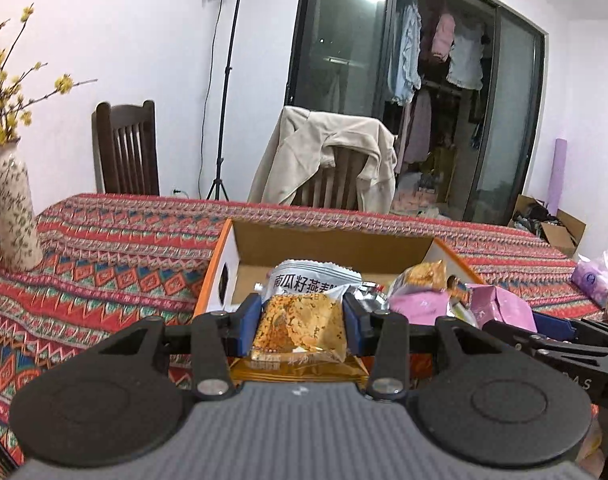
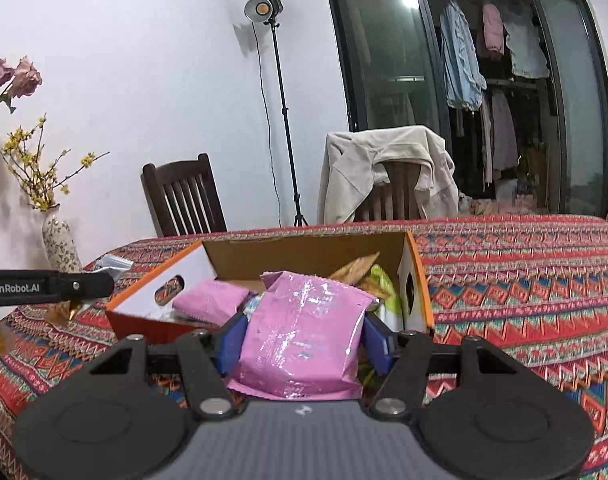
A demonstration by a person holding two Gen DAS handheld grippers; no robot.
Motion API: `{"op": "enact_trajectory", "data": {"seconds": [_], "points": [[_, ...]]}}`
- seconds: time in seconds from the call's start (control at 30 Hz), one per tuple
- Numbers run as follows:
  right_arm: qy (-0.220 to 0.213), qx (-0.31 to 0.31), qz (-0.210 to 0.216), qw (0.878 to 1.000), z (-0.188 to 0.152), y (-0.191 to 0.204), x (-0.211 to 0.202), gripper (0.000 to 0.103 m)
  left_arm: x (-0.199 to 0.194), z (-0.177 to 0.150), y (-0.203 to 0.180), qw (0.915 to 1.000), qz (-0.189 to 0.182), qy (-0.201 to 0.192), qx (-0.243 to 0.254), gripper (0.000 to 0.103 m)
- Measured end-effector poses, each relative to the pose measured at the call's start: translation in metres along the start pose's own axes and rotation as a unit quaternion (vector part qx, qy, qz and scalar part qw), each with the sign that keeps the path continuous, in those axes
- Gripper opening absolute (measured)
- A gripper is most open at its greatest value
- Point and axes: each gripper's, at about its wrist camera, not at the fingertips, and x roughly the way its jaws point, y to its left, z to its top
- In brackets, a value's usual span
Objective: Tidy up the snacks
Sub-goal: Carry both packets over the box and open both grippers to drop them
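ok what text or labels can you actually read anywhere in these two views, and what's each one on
"GenRobot.AI": white print on the black arm of the left claw, seen from the right wrist.
"南瓜籽燕麦": dark characters on the white snack packet behind the left claw; the rest is hidden.
"A S": the end of a word on the right claw's arm; the rest is cut off.
Orange snack packet: gold strip print is too blurred to read.
Pink packet: nothing readable.

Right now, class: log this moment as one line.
left gripper: shut on orange snack packet | right gripper: shut on pink snack packet | cardboard box: open on table
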Motion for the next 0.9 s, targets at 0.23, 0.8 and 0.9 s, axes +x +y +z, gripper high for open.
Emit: {"op": "enact_trajectory", "data": {"seconds": [0.23,0.8,0.9], "points": [[-0.01,-0.005,-0.005,1.0,0.021,0.001,0.009,0.061,0.01,0.022,-0.008,0.9999,-0.004,-0.013,0.004,0.043],[-0.006,-0.006,-0.009,1.0,0.049,0.003,0.067,0.061,0.065,0.052,-0.009,0.9999,0.007,-0.008,-0.007,0.043],[-0.002,-0.004,-0.011,1.0,0.052,0.001,0.08,0.061,0.078,0.057,-0.005,0.9999,0.01,-0.006,-0.011,0.043]]}}
